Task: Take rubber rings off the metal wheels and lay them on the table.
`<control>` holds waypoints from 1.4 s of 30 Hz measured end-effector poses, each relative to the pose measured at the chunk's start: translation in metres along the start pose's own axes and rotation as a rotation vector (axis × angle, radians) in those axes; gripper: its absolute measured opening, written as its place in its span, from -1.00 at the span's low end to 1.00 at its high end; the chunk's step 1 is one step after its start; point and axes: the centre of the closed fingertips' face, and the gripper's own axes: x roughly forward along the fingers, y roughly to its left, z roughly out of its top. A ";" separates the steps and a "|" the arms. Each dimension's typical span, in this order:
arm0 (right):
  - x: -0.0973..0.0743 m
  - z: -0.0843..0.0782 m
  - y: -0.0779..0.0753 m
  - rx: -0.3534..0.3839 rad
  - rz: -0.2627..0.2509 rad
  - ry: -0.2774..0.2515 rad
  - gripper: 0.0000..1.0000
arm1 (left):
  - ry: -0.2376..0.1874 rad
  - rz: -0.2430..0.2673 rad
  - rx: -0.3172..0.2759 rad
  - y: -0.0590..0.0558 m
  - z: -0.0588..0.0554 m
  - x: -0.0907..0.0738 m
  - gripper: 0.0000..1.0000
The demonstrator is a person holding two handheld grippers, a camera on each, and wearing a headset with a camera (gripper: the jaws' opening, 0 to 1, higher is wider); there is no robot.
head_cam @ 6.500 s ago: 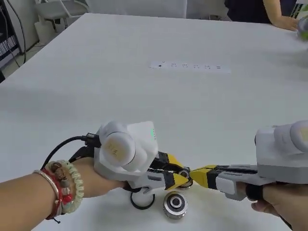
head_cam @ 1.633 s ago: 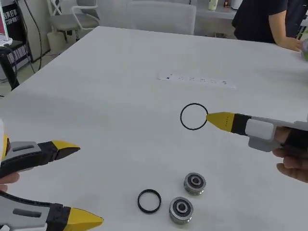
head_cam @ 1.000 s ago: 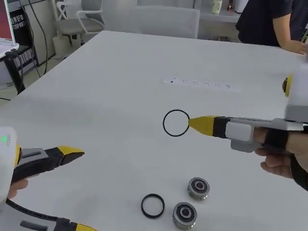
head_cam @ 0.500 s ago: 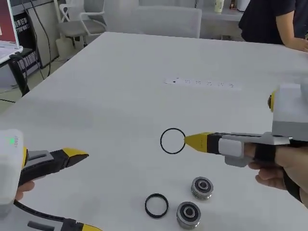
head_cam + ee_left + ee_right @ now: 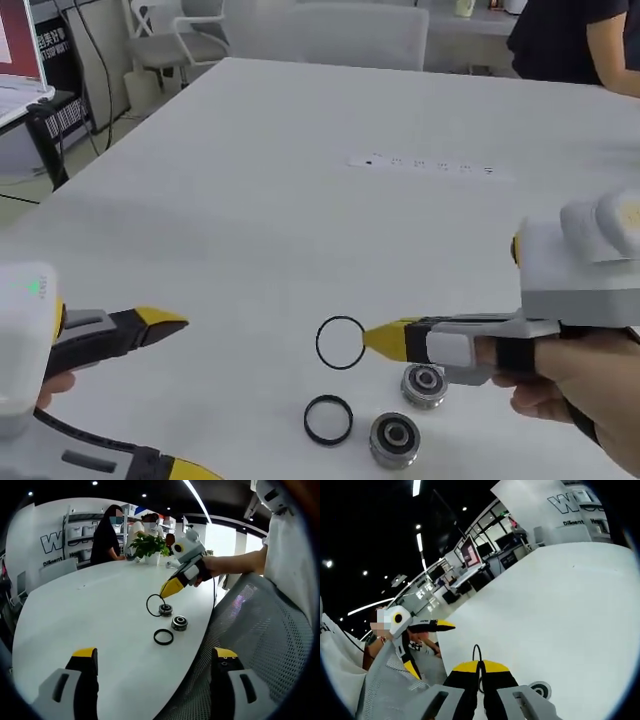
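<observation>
A broad white desk [image 5: 300, 180] runs away from the person toward chairs at its far end. The right gripper [image 5: 385, 340], held in a hand at the right of the head view, points left across the desk with its yellow-tipped jaws pressed together on a thin black rubber ring [image 5: 340, 342]. The ring hangs off the tips, just left of the first metal wheel [image 5: 425, 385]; whether its lower edge touches the desk cannot be told.

The right gripper view looks along that gripper [image 5: 480, 667], with the ring [image 5: 476, 655] edge-on between the closed tips and a wheel [image 5: 540, 689] low on the desk [image 5: 560, 605] beside them.

The left gripper [image 5: 195, 395] is at the near left edge, its jaws spread wide apart and holding nothing, well apart from the wheels.

A flat white power strip [image 5: 430, 165] lies further up the desk.

The second metal wheel [image 5: 395, 437] stands just beside the first, nearer the person. A second rubber ring [image 5: 328, 419] lies flat on the desk just left of it.

From the left gripper [image 5: 155, 653], the right gripper [image 5: 170, 587] holds its ring [image 5: 154, 605] at the farther wheel [image 5: 165, 610], with the nearer wheel [image 5: 179, 623] and the flat ring [image 5: 163, 636] in front.
</observation>
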 end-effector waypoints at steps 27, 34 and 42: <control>0.020 -0.046 0.000 -0.012 0.019 0.163 -1.00 | 0.012 -0.012 -0.008 -0.002 -0.004 0.001 0.86; 0.021 -0.055 -0.003 0.012 0.015 0.185 -1.00 | 0.026 -0.030 -0.008 -0.006 -0.007 0.002 0.86; 0.020 -0.053 -0.004 0.032 0.017 0.172 -1.00 | 0.028 -0.029 -0.012 -0.007 -0.007 0.002 0.85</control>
